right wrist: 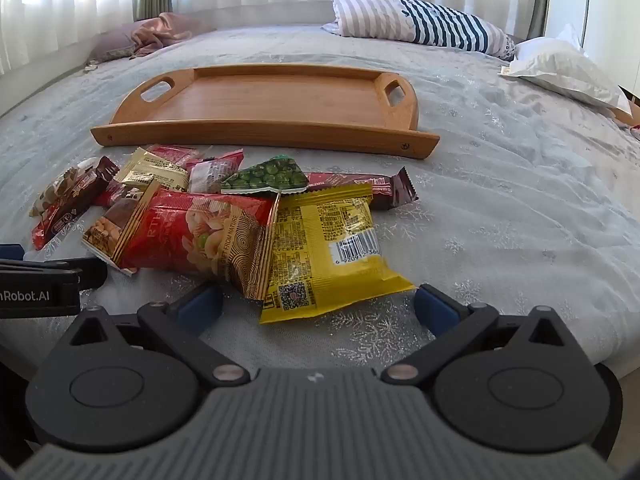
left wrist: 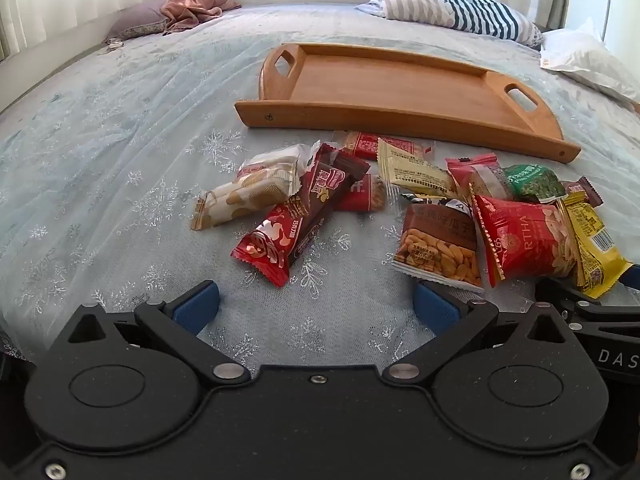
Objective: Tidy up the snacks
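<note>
Several snack packets lie in a loose pile on the bed in front of an empty wooden tray (left wrist: pixel 396 88) (right wrist: pixel 276 100). My left gripper (left wrist: pixel 316 304) is open and empty, just short of a red bar (left wrist: pixel 268 244) and a brown nut packet (left wrist: pixel 440 244). My right gripper (right wrist: pixel 318 304) is open and empty, its jaws standing on either side of the near edge of a yellow packet (right wrist: pixel 324 240), beside a red nut packet (right wrist: pixel 196 236) (left wrist: pixel 524 240). A green pea packet (right wrist: pixel 268 178) lies behind them. The right gripper also shows at the left wrist view's right edge (left wrist: pixel 592 304).
The bed has a pale blue snowflake cover (left wrist: pixel 120 160). A striped pillow (right wrist: pixel 420 24), a white pillow (right wrist: pixel 560 68) and a pink cloth (left wrist: pixel 192 8) lie at the far side. The bed's edge drops off at the right (right wrist: pixel 616 360).
</note>
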Available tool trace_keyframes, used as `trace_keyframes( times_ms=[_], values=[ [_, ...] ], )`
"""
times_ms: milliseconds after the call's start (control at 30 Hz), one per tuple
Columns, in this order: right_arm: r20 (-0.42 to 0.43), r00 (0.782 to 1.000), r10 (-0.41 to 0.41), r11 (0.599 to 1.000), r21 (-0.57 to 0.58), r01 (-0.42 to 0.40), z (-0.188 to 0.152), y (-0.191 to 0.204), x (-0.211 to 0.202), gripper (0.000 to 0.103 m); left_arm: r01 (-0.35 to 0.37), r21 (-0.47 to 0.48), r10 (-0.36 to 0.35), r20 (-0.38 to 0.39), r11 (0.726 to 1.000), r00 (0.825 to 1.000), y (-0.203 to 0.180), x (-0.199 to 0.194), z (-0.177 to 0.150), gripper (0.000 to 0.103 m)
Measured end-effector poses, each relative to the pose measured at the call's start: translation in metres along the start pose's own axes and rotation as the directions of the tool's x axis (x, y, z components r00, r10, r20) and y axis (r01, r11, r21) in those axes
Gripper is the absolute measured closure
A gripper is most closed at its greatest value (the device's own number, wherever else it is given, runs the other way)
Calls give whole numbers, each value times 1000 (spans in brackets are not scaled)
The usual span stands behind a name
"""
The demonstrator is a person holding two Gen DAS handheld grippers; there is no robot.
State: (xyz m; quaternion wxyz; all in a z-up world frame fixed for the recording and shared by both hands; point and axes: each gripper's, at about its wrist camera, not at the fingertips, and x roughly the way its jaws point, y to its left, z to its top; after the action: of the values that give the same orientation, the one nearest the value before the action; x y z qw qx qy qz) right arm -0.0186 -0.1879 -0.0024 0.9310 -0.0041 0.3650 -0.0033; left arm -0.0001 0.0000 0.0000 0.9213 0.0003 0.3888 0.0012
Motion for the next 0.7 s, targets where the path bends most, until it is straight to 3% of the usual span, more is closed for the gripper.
trace_keyframes(
  times_ms=[167,700],
  values=[
    [4,1000,-4,1000,-4,4,0,0,0,0,24,-12,-24,7,1000,1000,4,-3,-3,0],
    [6,1000,-5,1000,-5,5,-1,1,0,0,-1,-5,1,-11,1000,1000,-1,0,0,0]
  ],
)
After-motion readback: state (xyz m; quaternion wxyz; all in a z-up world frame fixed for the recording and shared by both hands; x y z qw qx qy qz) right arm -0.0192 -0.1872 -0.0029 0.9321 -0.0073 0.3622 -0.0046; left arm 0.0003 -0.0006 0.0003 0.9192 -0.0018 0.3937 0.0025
